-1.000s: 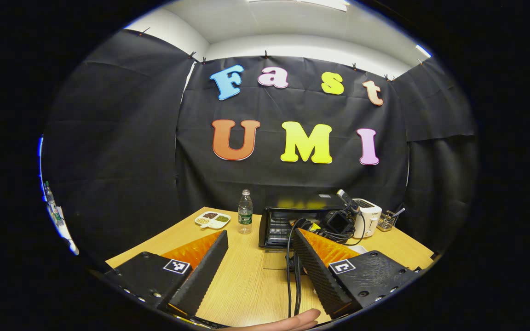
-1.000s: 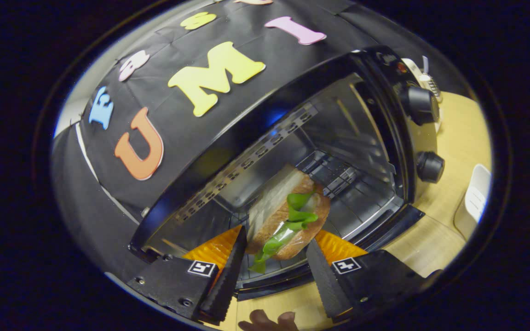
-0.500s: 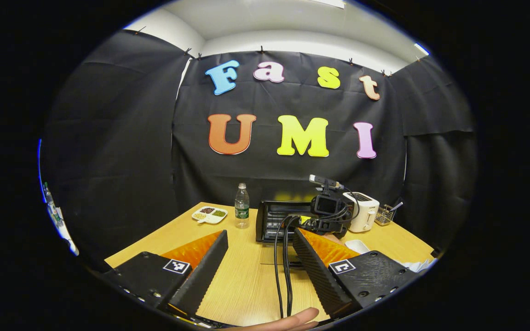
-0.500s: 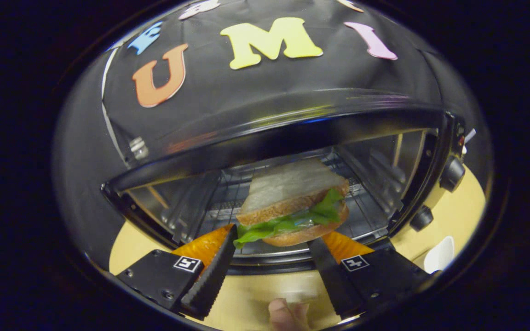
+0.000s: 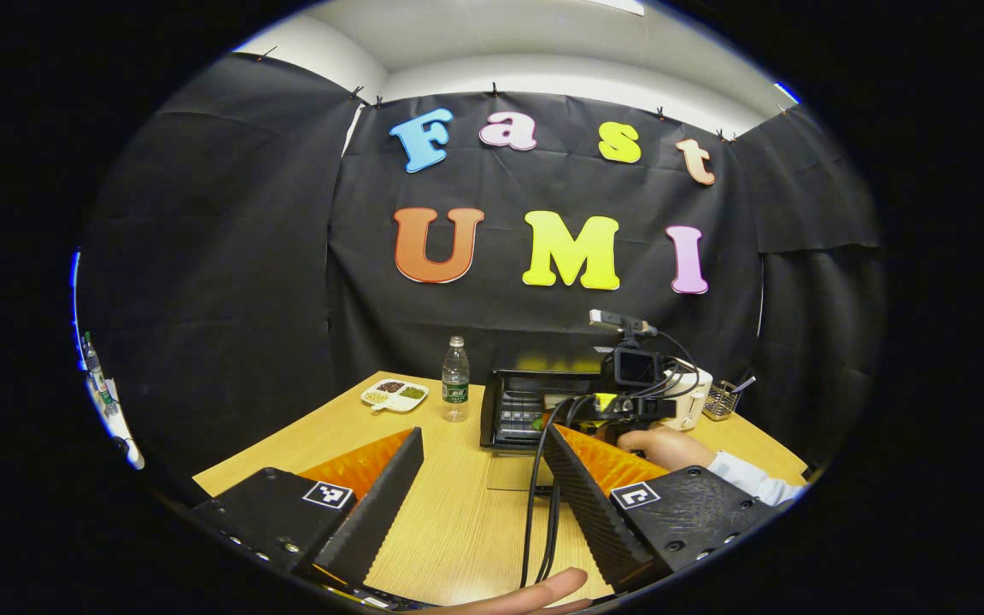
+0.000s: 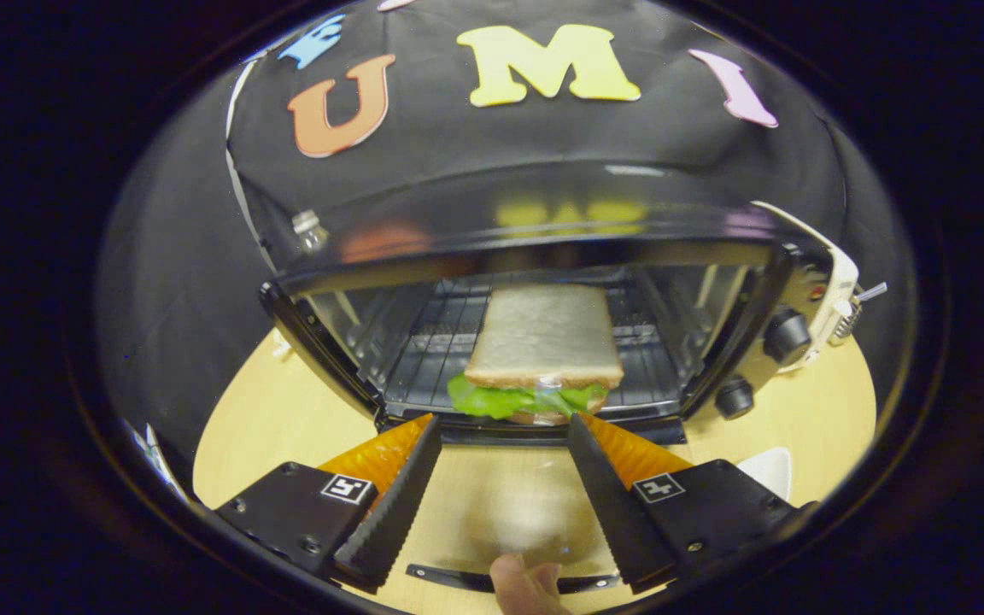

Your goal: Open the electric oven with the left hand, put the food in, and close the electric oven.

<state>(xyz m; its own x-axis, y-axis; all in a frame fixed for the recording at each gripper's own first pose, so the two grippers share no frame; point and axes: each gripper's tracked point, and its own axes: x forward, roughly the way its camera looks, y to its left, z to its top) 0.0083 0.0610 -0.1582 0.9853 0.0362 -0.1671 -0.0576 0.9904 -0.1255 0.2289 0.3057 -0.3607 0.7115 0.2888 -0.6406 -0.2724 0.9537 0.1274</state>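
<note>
While right gripper (image 6: 500, 478) fingers spread, sandwich (image 6: 543, 354) beyond them, inside oven (image 6: 535, 256)

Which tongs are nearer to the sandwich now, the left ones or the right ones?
Right. The right tongs are open just before the oven, close to the sandwich on its rack. The left tongs are open far back over the table.
</note>
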